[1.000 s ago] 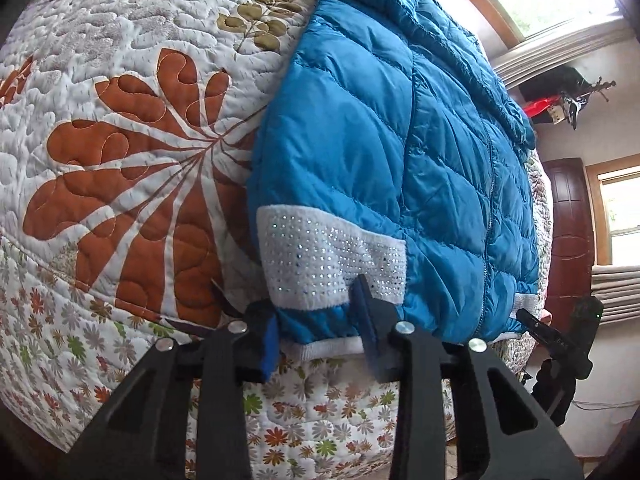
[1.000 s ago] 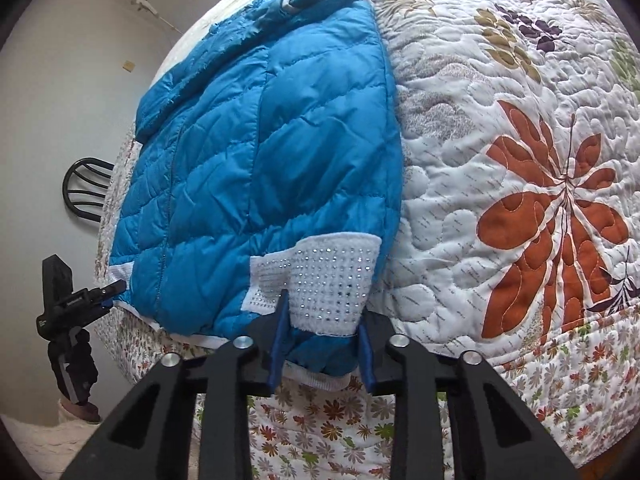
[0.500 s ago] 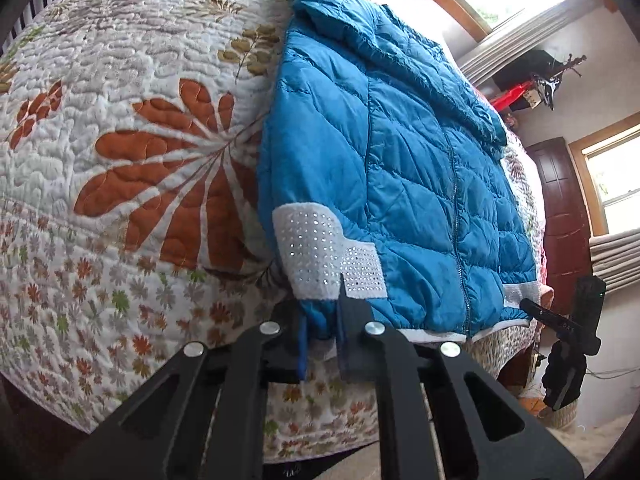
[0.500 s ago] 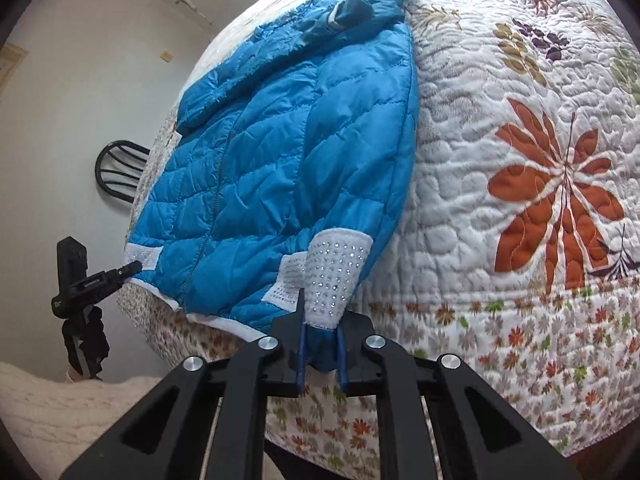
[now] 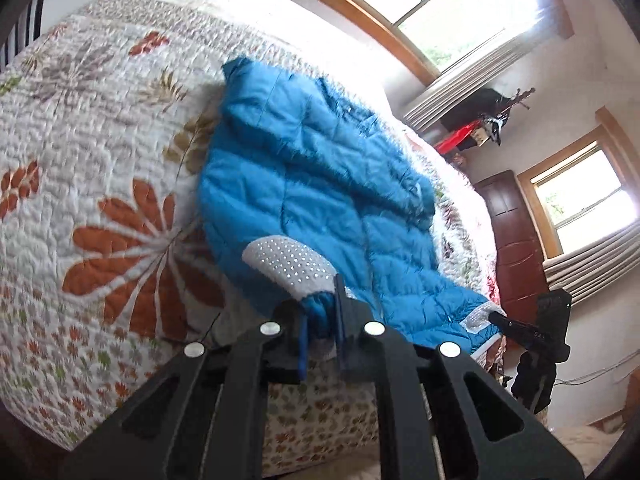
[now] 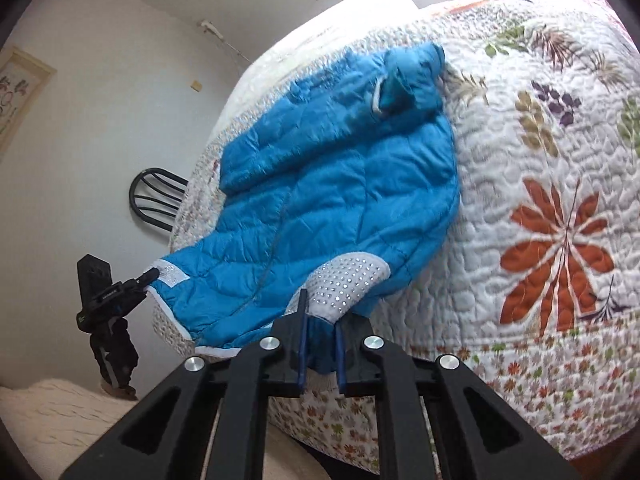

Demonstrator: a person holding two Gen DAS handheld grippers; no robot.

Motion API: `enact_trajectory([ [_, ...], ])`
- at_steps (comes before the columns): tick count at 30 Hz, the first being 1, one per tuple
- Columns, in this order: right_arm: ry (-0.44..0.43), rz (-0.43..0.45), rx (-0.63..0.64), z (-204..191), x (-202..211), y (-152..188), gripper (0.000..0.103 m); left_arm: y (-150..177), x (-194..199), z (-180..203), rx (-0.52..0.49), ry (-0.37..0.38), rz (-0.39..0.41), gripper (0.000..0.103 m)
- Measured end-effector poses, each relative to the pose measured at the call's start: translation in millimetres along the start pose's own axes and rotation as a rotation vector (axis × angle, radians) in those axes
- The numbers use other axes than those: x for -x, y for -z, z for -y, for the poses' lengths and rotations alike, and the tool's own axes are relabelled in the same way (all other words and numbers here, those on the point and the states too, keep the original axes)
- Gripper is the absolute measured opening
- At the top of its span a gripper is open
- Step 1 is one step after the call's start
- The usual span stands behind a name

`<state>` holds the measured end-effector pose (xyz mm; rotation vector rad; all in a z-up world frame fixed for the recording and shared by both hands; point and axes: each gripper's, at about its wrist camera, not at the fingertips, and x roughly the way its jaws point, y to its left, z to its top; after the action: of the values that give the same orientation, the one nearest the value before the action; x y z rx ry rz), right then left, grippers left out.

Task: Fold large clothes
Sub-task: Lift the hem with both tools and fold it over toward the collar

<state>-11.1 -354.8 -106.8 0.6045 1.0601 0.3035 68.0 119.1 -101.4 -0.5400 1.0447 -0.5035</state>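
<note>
A blue quilted jacket [image 5: 312, 184] lies front up on the bed, collar at the far end. My left gripper [image 5: 320, 306] is shut on the near hem corner, just below a white studded patch [image 5: 292, 264], and holds it above the quilt. My right gripper [image 6: 320, 314] is shut on the opposite hem corner below its own white studded patch [image 6: 348, 280]. Each view also shows the other gripper at the far hem corner: the right gripper [image 5: 496, 317] and the left gripper [image 6: 152, 274]. The jacket [image 6: 340, 184] sags between the two raised corners.
The bed carries a white floral quilt [image 5: 100, 200] whose side hangs down below the grippers. A dark chair [image 6: 156, 200] stands by the wall on the left. Windows [image 5: 432, 8] and a brown door [image 5: 516, 240] are beyond the bed. A cream rug [image 6: 48, 420] covers the floor.
Both grippers closed on the hem corners and rose, lifting the jacket's lower edge off the quilt. The views now look down on the bed from higher up.
</note>
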Motion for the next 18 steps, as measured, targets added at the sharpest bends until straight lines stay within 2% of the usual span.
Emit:
enact_trajectory([
  [4, -0.04, 0.043, 0.002, -11.1, 11.4, -51.8, 0.01, -49.8, -1.5, 9.2, 0.0, 0.056, 0.062, 0.009],
  [6, -0.043, 0.047, 0.008, -14.7, 5.7, -80.6, 0.01, -76.1, -6.3, 15.0, -0.034, 0.05, 0.08, 0.009],
  [11, -0.037, 0.014, -0.037, -8.9, -18.3, -152.3, 0.01, -147.0, -41.6, 26.3, -0.072, 0.029, 0.066, 0.009],
  [18, -0.045, -0.024, -0.144, 23.6, -63.7, -233.1, 0.01, -228.9, -113.8, 8.3, 0.0, 0.014, 0.008, 0.009],
])
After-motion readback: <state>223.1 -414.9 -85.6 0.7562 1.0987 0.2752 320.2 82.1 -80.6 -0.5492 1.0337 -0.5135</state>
